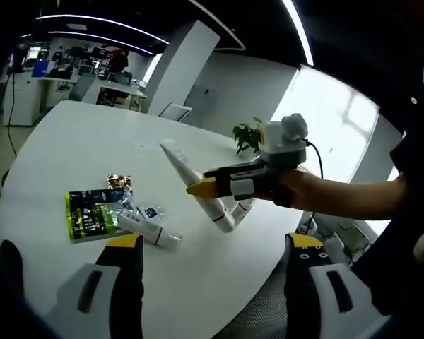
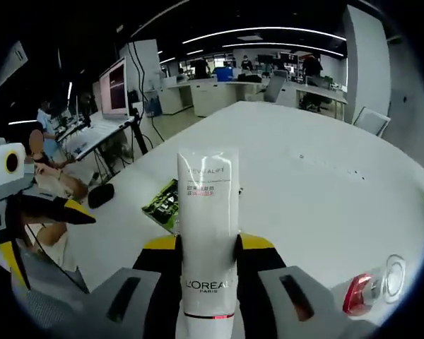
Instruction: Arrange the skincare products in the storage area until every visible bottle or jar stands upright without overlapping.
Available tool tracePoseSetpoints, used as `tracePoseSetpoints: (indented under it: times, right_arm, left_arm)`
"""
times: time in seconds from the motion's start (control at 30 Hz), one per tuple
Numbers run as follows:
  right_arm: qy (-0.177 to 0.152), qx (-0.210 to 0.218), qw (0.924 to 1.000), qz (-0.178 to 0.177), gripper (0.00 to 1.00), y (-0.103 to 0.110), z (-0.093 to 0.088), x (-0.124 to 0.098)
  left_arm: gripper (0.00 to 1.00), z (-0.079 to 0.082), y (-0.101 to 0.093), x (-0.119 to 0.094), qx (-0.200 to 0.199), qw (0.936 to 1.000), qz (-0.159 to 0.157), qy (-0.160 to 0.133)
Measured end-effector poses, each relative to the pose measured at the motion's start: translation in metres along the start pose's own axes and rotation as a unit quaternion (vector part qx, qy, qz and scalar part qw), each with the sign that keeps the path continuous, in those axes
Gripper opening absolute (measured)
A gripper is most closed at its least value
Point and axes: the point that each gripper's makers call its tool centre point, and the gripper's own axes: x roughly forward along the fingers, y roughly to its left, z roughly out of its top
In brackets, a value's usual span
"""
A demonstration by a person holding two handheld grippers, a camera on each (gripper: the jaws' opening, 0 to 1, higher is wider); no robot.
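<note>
My right gripper is shut on a white L'Oréal tube, which stands up between the jaws over the white table. In the left gripper view the same tube slants above the table, held near its middle by the right gripper. A second item with a red band lies close by, beside the held tube's lower end. My left gripper is open with nothing between its jaws. Ahead of it lie another white tube, a green packet and small sachets.
The round white table drops off close beneath my left gripper. A potted plant stands at its far edge. The left gripper hangs off the table's left side. The green packet lies behind the held tube. Desks and monitors fill the room beyond.
</note>
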Motion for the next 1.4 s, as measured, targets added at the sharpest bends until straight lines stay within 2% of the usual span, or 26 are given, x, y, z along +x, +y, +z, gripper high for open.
tracePoseSetpoints:
  times: [0.23,0.33,0.57,0.9,1.1,1.27,1.4]
  right_arm:
    - [-0.040,-0.017,0.9990,0.008,0.29,0.022,0.003,-0.027]
    - [-0.055,-0.021,0.9982,0.006,0.29,0.031,0.006,-0.040]
    - [-0.078,-0.032,0.9964,0.010,0.29,0.048,0.009,-0.065]
    - [-0.095,-0.039,0.9945,0.020,0.29,0.066,0.004,-0.086]
    - [-0.107,-0.055,0.9925,0.023,0.29,0.075,0.004,-0.097]
    - [-0.108,-0.069,0.9913,0.029,0.29,0.082,0.004,-0.100]
    - [-0.110,-0.075,0.9907,0.029,0.29,0.084,0.005,-0.104]
  left_arm:
    - [0.71,0.023,-0.014,-0.001,-0.054,0.9967,-0.024,-0.056]
    - [0.70,0.031,-0.017,-0.002,-0.065,0.9947,-0.034,-0.072]
    - [0.66,0.038,-0.029,0.006,-0.061,0.9947,-0.035,-0.075]
    - [0.57,0.045,-0.053,0.022,-0.059,0.9939,-0.046,-0.081]
    - [0.49,0.041,-0.056,0.029,-0.066,0.9936,-0.036,-0.085]
    - [0.32,0.043,-0.061,0.033,-0.074,0.9908,-0.032,-0.108]
    - [0.21,0.042,-0.069,0.035,-0.062,0.9919,-0.030,-0.107]
